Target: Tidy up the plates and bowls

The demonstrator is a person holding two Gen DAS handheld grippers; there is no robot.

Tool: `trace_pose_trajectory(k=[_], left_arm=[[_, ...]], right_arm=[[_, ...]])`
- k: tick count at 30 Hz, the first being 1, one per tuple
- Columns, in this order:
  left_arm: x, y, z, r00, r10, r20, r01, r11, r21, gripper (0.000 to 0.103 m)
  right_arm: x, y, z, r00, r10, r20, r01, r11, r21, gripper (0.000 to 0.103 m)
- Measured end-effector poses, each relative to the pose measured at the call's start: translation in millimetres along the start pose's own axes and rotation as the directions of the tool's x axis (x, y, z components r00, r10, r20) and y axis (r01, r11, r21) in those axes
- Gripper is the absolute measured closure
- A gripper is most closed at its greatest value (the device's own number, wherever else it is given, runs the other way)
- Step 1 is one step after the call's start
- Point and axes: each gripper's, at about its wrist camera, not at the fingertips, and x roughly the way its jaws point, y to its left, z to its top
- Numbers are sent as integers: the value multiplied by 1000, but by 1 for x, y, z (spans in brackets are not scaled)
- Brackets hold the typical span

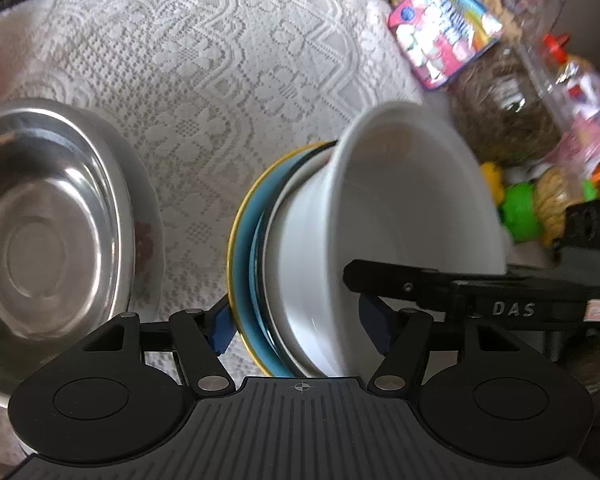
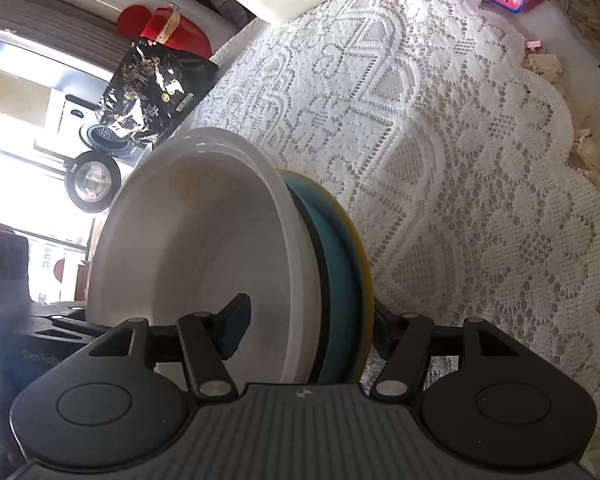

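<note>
The white bowl (image 1: 400, 216) and the teal plate (image 1: 246, 248) with its yellow rim are held together on edge above the lace-covered desk (image 1: 204, 80), the bowl's base against the plate's face. In the left wrist view the left gripper (image 1: 298, 320) straddles this pair: one blue-padded finger sits against the plate's outer side, the other lies inside the bowl, so its fingers stand about half apart and closed on the stack. In the right wrist view the right gripper (image 2: 304, 328) straddles the same pair from the other side: its left finger (image 2: 234, 330) is inside the white bowl (image 2: 204, 248), and its right finger is behind the yellow back of the teal plate (image 2: 340, 264). Whether those pads actually press the crockery I cannot tell; they stand about half apart. The black arm of the right gripper crosses the bowl's mouth in the left view.

The white bowl is empty. A steel bowl (image 1: 48, 232) stands upright on the desk, well to the left of the held pair, also empty, resting on what looks like a pale plate whose edge shows beside it.

Count: two bowls, one white and one steel; one teal plate, perhaps a second pale one under the steel bowl. A pink packet (image 1: 440, 36) and clear jars lie at the desk's far right
</note>
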Motion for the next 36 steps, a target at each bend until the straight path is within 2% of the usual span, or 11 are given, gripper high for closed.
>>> trace_pose_trajectory(k=[2,8,14,16,20,23,36], left_arm=[[0,-3,0,1000,19,0,-19,1000,7,34],[2,-4,2,1000,24,-14,-23,1000,15,34],[-1,0,3,1000,-15,-16,15,1000,-3,35],[0,-1,3,1000,-14,-21,14,1000,2,35],[1,-2,8,999,0,-51,0,1000,9,36],[3,-3,12,998,13,-65,-12,1000,12,36],[8,-3,14,998,40,-43,-39,998,44,35]], right_arm=[[1,0,0,1000,-1,-4,1,1000,0,45],[2,-2,0,1000,-5,-18,5,1000,-7,45],[0,-2,-1,999,-4,-33,4,1000,2,45],[-1,-2,-2,1000,-12,-26,11,1000,-15,45],[-1,-10,-5,999,25,-31,-24,999,34,45],[-1,-10,-5,999,23,-36,-22,999,37,45],[2,-7,-1,999,9,-42,-7,999,53,46]])
